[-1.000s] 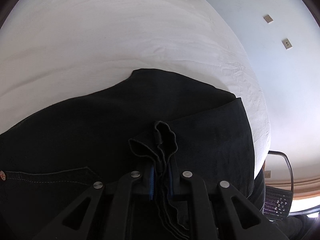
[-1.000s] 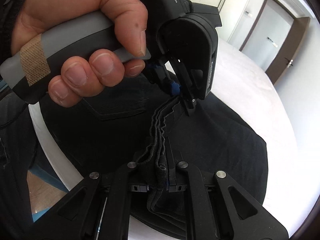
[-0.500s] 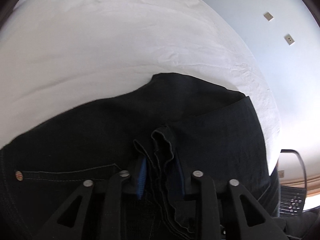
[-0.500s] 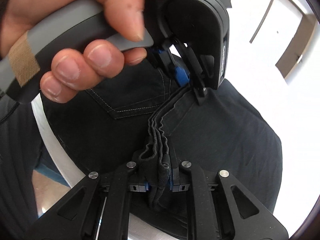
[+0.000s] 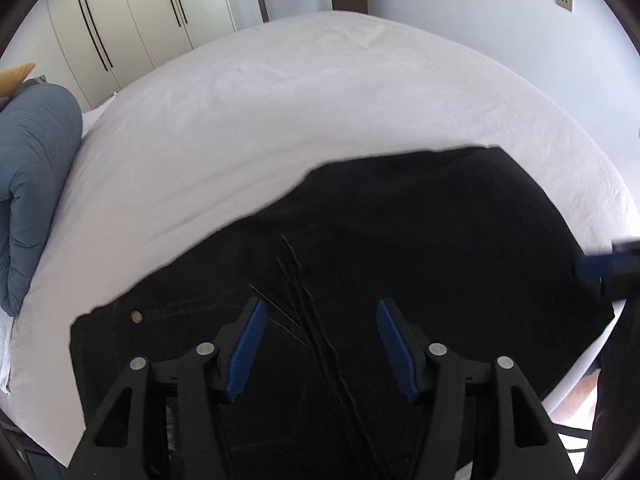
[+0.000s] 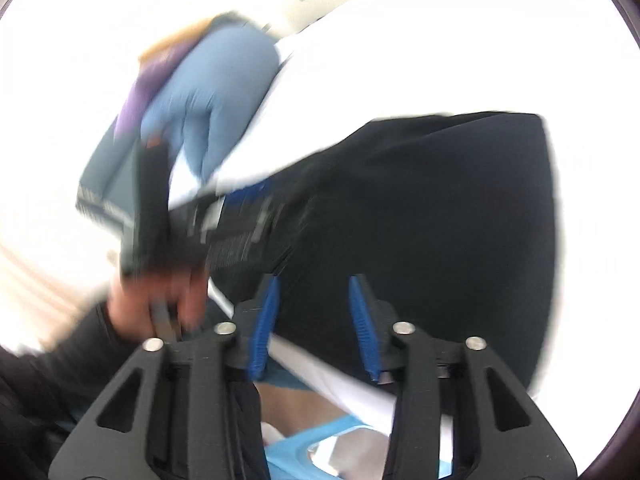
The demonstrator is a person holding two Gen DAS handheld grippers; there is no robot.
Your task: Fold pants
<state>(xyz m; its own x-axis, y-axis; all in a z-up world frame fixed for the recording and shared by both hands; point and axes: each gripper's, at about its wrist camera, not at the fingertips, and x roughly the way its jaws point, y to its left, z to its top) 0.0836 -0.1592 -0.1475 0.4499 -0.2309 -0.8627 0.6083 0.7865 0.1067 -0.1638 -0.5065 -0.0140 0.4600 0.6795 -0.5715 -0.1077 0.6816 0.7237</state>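
I saw both the left gripper (image 5: 318,344) and right gripper (image 6: 314,324) spread wide, released, over black pants (image 5: 400,248) on the white bed (image 5: 280,100), a blue pillow (image 5: 32,168) beside.

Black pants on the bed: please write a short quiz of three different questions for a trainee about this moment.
1. True or false: the left tongs are shut on the black pants.
2. What do the pants lie on? A) a wooden floor B) the white bed sheet C) a chair
3. Fill in: the right tongs are ____, with nothing between the blue pads.

Key: 1 false; 2 B; 3 open
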